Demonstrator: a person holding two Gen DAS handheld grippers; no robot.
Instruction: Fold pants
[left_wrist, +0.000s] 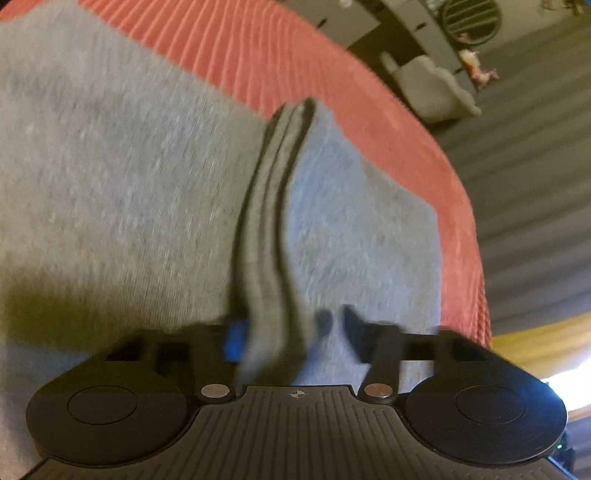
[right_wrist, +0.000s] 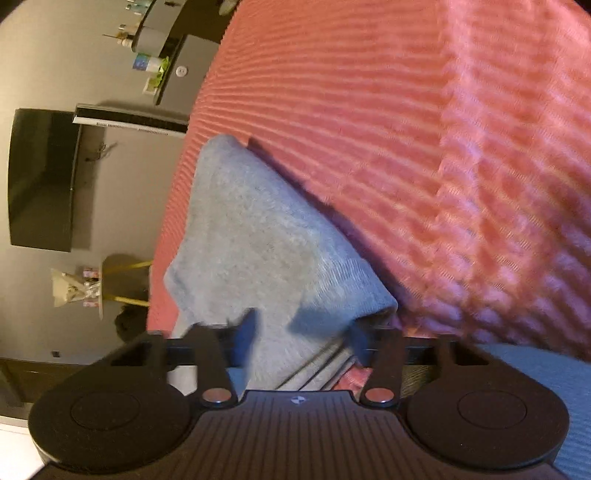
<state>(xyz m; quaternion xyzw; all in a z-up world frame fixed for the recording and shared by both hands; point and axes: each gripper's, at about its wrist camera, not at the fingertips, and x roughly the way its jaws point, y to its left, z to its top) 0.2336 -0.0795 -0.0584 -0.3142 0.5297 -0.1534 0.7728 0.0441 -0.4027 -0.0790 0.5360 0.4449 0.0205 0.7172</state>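
**Pants: both grips are shallow**

Pants (left_wrist: 110, 184), grey, are spread on the red ribbed bedspread (left_wrist: 277, 55), near its edge. A raised fold is pinched by the left gripper (left_wrist: 280, 332); bunched cloth is clamped by the right gripper (right_wrist: 303, 332). Either thin bite could be pulled free by uneven lifting.

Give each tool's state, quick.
Left tool: closed on the grey knit pants, at a raised fold.
Right tool: closed on the pants' bunched edge.
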